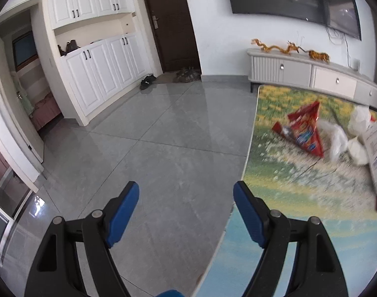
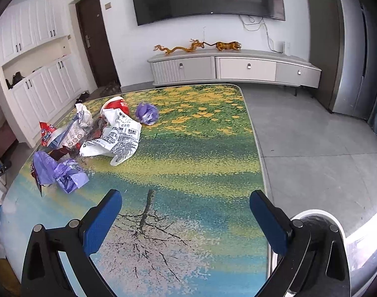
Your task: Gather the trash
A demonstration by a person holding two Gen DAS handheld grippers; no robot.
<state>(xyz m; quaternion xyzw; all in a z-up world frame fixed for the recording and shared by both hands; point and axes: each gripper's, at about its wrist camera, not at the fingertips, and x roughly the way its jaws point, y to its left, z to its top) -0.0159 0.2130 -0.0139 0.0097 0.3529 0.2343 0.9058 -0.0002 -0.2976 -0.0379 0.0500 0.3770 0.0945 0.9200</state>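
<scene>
Two grippers are seen, and both are held with the jaws wide apart and nothing between them. The right gripper point(image 2: 186, 219) is placed above the near part of the table point(image 2: 188, 173), over the painted bare tree. The left gripper point(image 1: 186, 212) is kept at the table's left edge, mostly above the grey floor point(image 1: 139, 136).

Further from the right gripper, ahead and to its left, the crumpled purple bag point(image 2: 62, 173) is found as the nearest trash. Behind it the white printed wrapper point(image 2: 116, 138) is laid, with its long side running away towards the far left. A red packet point(image 1: 304, 128) is seen ahead and to the right of the left gripper. A small purple ball point(image 2: 147, 113) is placed farthest. The purple bag is judged to be nearer to the right gripper, so a reach forward-left is probably needed.
</scene>
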